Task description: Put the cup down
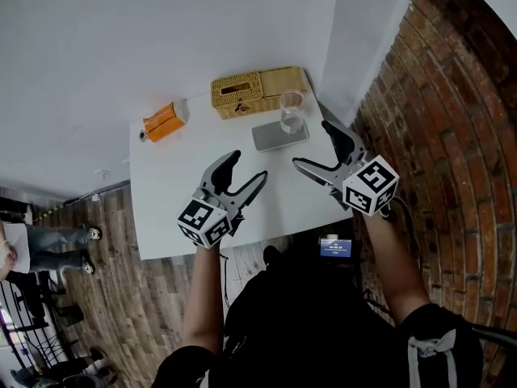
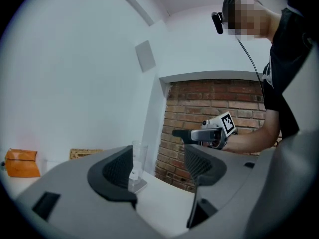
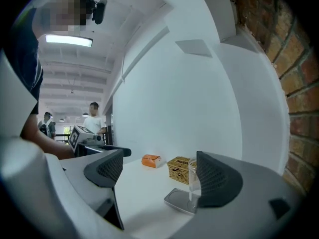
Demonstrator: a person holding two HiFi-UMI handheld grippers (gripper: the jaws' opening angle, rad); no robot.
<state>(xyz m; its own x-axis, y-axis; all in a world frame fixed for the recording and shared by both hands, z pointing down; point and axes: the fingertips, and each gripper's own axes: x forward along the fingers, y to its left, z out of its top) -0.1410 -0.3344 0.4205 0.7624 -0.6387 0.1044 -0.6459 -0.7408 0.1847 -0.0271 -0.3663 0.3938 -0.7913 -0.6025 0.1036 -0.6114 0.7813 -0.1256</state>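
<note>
So, cup (image 1: 292,110): clear, upright, standing on grey pad (image 1: 271,138) at far right of worktop (image 1: 186,186); nothing grips it.
Pad: flat, roughly square, lying on worktop; cup sits on its far right part.
Basket (image 1: 258,90): wicker, lidded, at worktop's far edge by the white wall; just behind cup, can't tell if they touch.
Box (image 1: 164,122): orange, far left corner of worktop, well apart from cup and pad.
Left hand-held gripper (image 1: 249,166): released, jaws apart, nothing between them; over middle of worktop, pointing toward cup, well short of it.
Right hand-held gripper (image 1: 313,144): released, jaws wide apart, nothing between the pads; just right of pad, near cup, not touching it.
Right gripper view: cup partly hidden behind the right-hand jaw, beyond its tip, not inside the gap.
Left gripper view: cup and pad show past the left-hand jaw, right hand-held gripper beyond, in front of brick wall (image 1: 452,136).
Brick wall: runs along worktop's right side.
Background: people standing far off, seen in right gripper view.
</note>
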